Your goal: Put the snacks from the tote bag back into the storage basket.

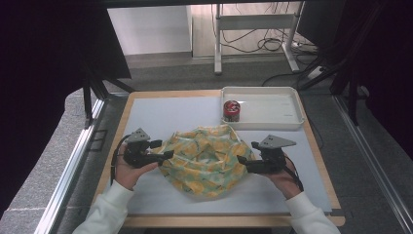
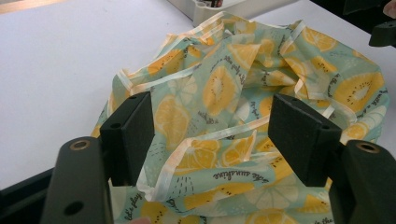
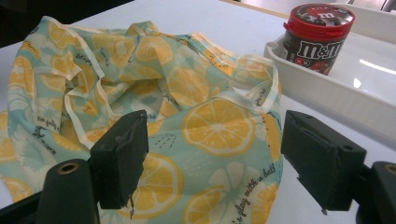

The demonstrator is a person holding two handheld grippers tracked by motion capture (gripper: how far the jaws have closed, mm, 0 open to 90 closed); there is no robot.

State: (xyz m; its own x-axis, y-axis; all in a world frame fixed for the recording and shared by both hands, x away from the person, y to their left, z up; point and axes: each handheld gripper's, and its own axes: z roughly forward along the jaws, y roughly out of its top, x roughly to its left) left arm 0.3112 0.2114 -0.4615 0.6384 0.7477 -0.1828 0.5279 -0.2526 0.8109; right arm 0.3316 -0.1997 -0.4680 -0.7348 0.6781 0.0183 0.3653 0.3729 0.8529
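With the lemon-print cloth bag (image 1: 204,158) lying crumpled at mid-table, the left gripper (image 1: 167,155) and right gripper (image 1: 242,161) flank it, jaws wide apart and empty, so the grasping step is judged pending: each must close on a hem

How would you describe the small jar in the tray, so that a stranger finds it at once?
Look at the white tray at the far right corner of the table. In its near left corner stands the candy jar, upright, dark brown with a red lid. It is the tray's one item, just beyond the lemon-print cloth.
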